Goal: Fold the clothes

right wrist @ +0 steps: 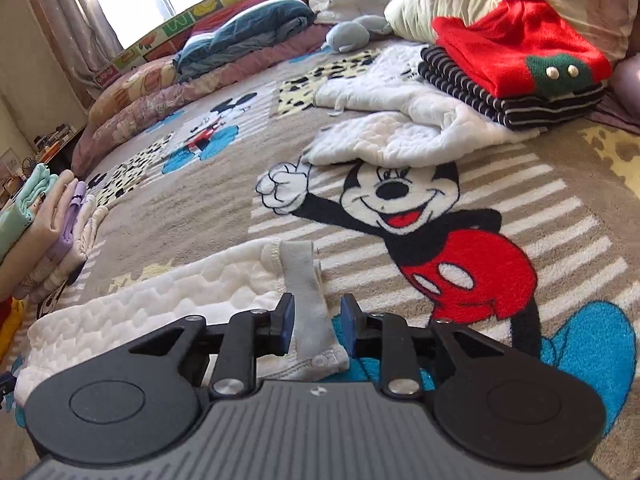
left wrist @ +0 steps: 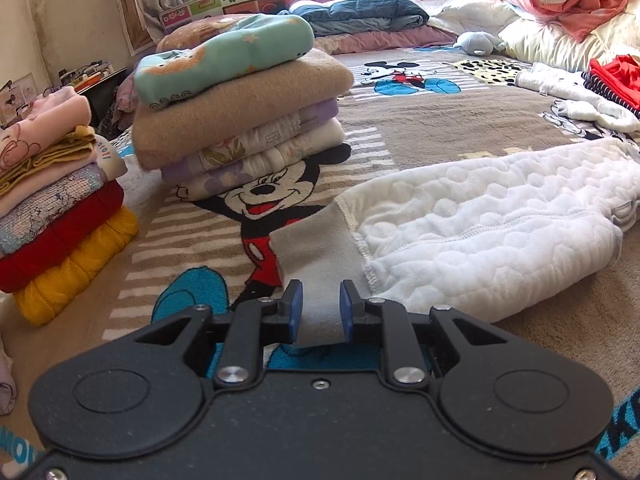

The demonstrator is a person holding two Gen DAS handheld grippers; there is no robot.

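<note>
A white quilted garment [left wrist: 492, 224] lies flat on the Mickey Mouse blanket [left wrist: 420, 120], stretching to the right in the left wrist view. Its grey cuff [left wrist: 316, 248] runs down between the blue pads of my left gripper [left wrist: 321, 312], which is open around it. In the right wrist view the same white garment [right wrist: 160, 304] stretches left, and another grey cuff [right wrist: 308, 280] lies between the pads of my right gripper [right wrist: 317, 320], also open. Both grippers sit low over the blanket.
A tall stack of folded clothes [left wrist: 240, 120] and a second stack [left wrist: 60, 220] stand at the left. A red top on striped clothes [right wrist: 520, 60] rests on another loose white garment [right wrist: 400, 132] at the right. Rolled bedding [left wrist: 360, 12] lines the back.
</note>
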